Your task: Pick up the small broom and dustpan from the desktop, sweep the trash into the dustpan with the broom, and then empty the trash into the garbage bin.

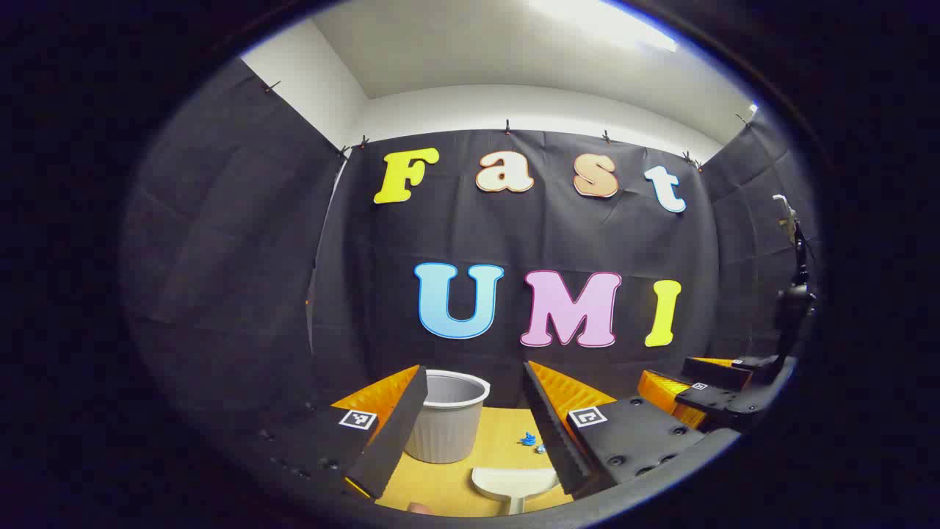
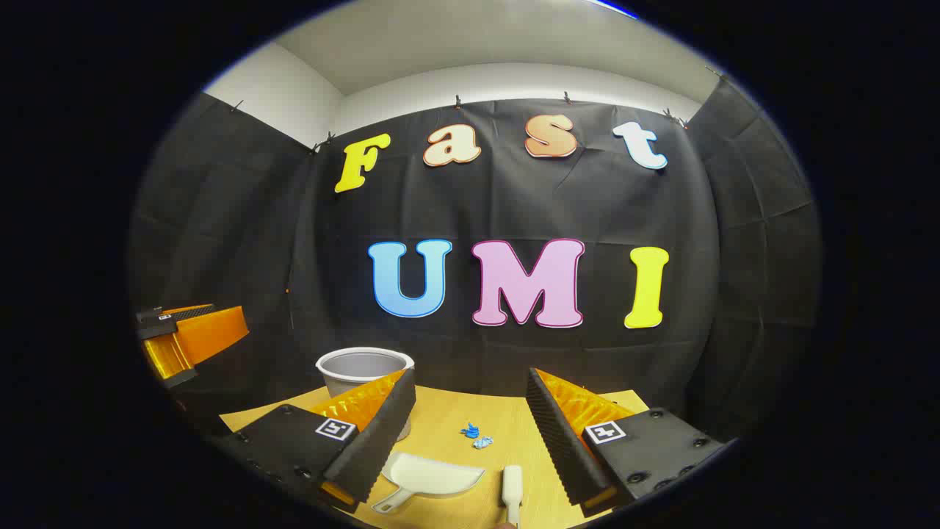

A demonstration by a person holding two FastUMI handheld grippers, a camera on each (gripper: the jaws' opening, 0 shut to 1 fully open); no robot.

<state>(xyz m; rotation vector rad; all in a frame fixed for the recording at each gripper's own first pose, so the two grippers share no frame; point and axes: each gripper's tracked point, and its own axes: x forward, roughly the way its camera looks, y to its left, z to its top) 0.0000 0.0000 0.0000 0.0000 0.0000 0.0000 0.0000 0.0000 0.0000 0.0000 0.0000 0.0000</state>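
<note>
Down on the counter (image 2: 440, 426), the dustpan (image 2: 433, 477) and broom (image 2: 512, 488) are lying side by side, the broom getting cut off at the frame's edge. Both the left gripper (image 1: 470, 433) and right gripper (image 2: 470, 441) are hovering with jaws released. Blue trash (image 2: 474, 435) is sitting near the bin (image 2: 360, 367), itself partly hidden.

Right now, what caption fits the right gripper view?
Open right gripper hovers above dustpan, broom and blue trash.

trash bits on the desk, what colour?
Blue: the trash shows best in the right gripper view, beyond the dustpan.
</note>
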